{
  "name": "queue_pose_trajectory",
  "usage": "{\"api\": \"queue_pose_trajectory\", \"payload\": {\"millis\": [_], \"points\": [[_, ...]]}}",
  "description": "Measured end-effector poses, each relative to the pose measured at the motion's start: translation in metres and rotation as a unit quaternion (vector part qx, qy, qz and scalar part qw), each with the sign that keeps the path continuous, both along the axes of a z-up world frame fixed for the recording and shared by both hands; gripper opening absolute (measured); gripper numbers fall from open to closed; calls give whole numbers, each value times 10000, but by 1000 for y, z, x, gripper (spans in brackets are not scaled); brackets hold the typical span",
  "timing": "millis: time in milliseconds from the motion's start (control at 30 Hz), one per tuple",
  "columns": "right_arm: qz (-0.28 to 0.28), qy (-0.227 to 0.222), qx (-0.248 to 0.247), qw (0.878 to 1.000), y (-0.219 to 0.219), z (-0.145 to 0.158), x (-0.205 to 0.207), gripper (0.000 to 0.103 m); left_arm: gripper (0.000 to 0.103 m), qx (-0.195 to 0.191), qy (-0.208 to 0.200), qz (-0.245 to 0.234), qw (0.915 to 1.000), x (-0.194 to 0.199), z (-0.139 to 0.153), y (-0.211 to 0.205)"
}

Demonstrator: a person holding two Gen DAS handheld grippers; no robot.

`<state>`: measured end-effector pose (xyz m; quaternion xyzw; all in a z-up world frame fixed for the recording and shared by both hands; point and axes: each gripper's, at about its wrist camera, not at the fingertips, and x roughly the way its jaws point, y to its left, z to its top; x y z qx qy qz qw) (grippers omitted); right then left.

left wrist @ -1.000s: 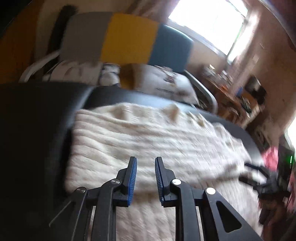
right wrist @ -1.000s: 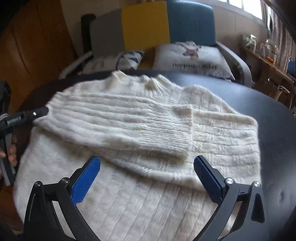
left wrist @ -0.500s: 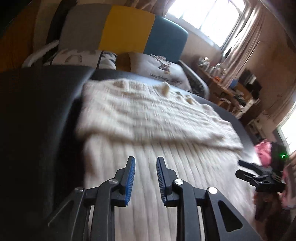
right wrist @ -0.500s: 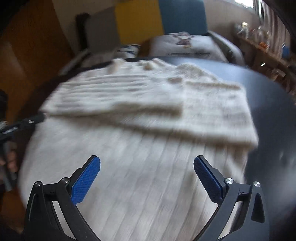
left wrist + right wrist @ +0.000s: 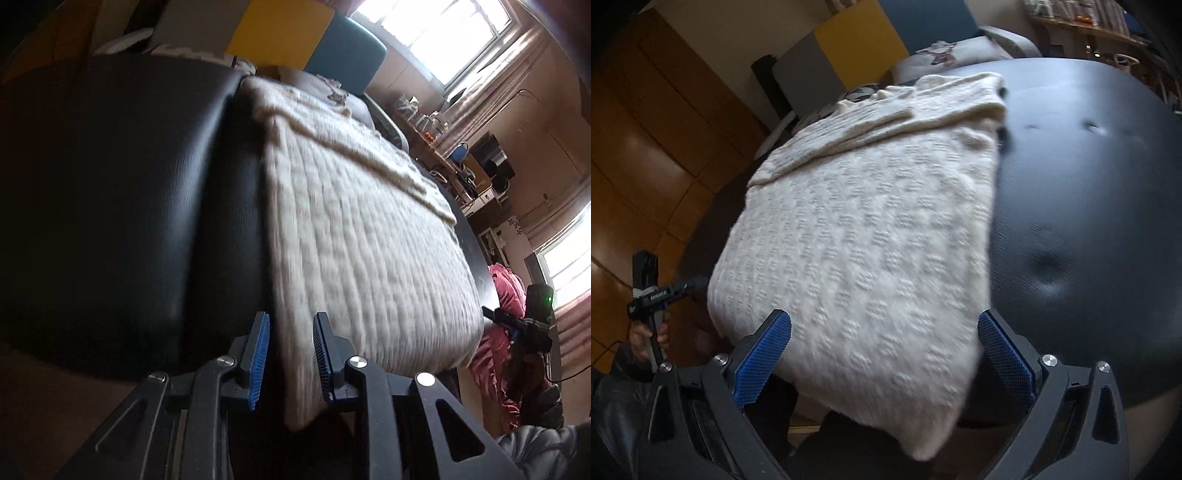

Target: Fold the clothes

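A cream knit sweater [image 5: 864,236] lies flat on a round black table [image 5: 1089,192], sleeves folded across its upper part. Its hem hangs over the near edge. My right gripper [image 5: 884,354] is wide open, low at the hem, and its blue pads [image 5: 764,354] straddle the hem's right part without touching it. My left gripper [image 5: 290,350] is open by a narrow gap at the hem's left corner, where the sweater [image 5: 354,236] edge shows between its fingers. Each gripper also shows in the other view: the left gripper [image 5: 653,291] in a hand, the right gripper [image 5: 517,325] at the far hem corner.
Behind the table stands a seat with grey, yellow and blue panels [image 5: 849,40] and printed cushions [image 5: 945,51]. Wooden doors [image 5: 646,147] lie to the left. A pink cloth [image 5: 502,295] and cluttered shelves [image 5: 472,170] are on the right. Bare black table [image 5: 129,184] flanks the sweater.
Both grippers have drawn back from over the sweater's folded sleeves and dropped low to the hem at the table's near edge. Their openings look unchanged.
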<state>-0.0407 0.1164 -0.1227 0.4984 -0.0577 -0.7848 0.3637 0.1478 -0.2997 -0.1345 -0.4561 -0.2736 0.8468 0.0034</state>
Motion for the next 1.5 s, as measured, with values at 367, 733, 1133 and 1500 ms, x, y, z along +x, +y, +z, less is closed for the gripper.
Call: {"api": "queue_pose_trajectory", "payload": {"millis": [367, 733, 1133, 1500], "points": [[-112, -355, -607, 9975, 25, -12, 4, 103, 32, 624, 539, 184, 9964, 16, -19, 9], [316, -503, -1060, 9926, 23, -18, 20, 103, 33, 694, 771, -480, 9934, 8, -15, 33], [80, -383, -619, 9973, 25, -20, 18, 71, 33, 694, 695, -369, 9945, -2, -17, 39], [-24, 127, 338, 9993, 20, -15, 26, 12, 7, -35, 578, -233, 9980, 0, -12, 44]]}}
